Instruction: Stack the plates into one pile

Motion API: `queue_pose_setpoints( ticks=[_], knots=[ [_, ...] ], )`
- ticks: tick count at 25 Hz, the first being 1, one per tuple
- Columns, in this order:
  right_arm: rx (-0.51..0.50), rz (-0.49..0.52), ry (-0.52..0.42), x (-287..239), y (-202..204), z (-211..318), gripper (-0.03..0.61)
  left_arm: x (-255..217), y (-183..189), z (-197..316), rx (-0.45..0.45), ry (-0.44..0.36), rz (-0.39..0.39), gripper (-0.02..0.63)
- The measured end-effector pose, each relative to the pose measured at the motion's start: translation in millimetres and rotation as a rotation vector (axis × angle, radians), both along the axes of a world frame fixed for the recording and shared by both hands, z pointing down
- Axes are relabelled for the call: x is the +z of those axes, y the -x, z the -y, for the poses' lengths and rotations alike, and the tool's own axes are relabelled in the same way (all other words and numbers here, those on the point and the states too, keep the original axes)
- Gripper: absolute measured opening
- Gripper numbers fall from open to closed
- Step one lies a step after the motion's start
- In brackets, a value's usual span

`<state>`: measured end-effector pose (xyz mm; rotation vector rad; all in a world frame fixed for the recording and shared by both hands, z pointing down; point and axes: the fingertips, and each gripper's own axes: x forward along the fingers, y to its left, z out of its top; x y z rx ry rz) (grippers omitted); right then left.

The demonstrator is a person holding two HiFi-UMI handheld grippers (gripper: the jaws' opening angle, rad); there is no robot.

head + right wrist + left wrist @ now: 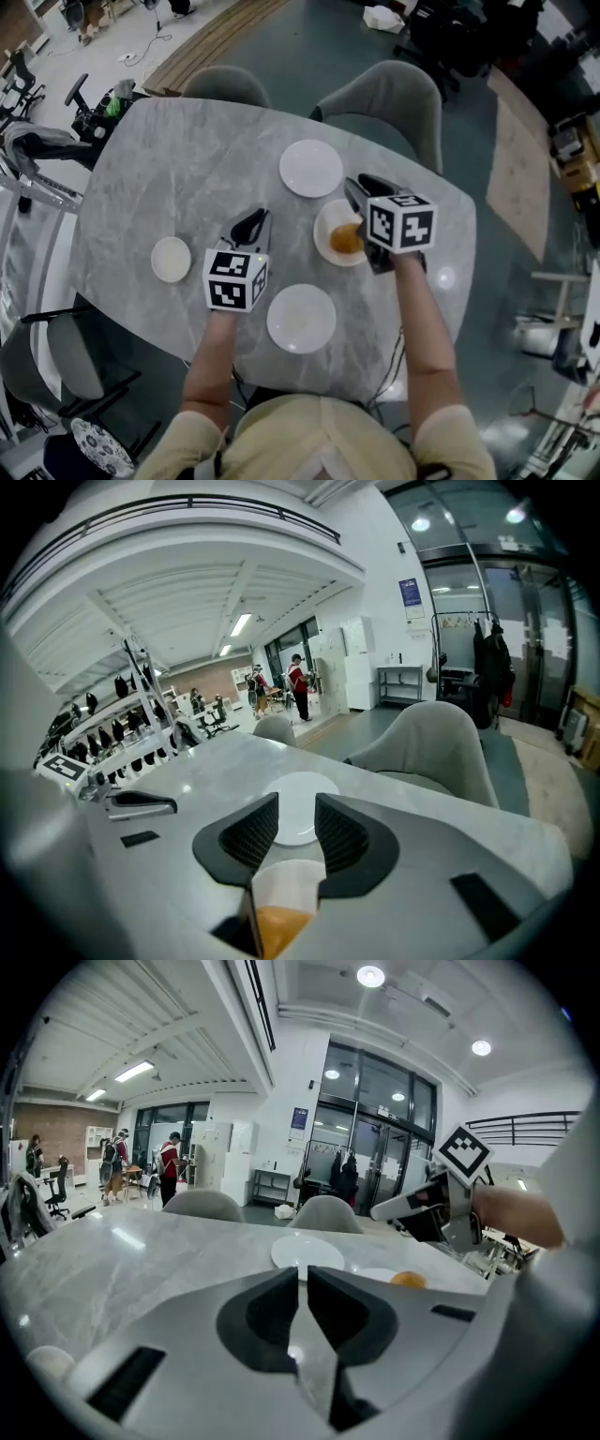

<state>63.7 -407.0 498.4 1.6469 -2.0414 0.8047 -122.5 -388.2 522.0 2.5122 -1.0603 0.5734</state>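
Note:
Four white plates lie apart on the grey marble table (187,159): a far plate (310,168), a plate with an orange piece of food (333,246), a near plate (301,318) and a small plate (172,259) at the left. My left gripper (255,217) hovers between the small plate and the food plate, its jaws shut with nothing in them (304,1271). My right gripper (364,184) hangs over the food plate's right side, jaws open. In the right gripper view the far plate (305,785) shows past the gripper (297,799), and the food plate (286,883) lies below it.
Two grey chairs (389,98) stand at the table's far side, and another (37,370) at the near left. A rug edge (511,169) lies to the right. People stand far off in the hall (169,1162).

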Motion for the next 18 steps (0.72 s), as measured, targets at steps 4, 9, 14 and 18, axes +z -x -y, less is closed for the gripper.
queue_pose_setpoints(
  ticks=[4,9,14,18],
  knots=[
    [-0.035,-0.031,0.048,22.8,-10.1,23.3,0.101,8.9,6.2,10.8,-0.039,0.005,-0.001,0.031],
    [-0.068,-0.033,0.101,50.3,-18.0,46.4,0.101,15.4,4.2,23.5,-0.065,0.007,-0.003,0.031],
    [-0.1,-0.026,0.156,76.4,-24.2,66.0,0.101,30.9,-4.6,30.3,-0.066,0.013,0.009,0.031],
    [-0.119,-0.014,0.204,95.4,-26.3,78.7,0.104,40.8,-6.6,35.4,-0.069,0.024,0.016,0.031]
  ],
)
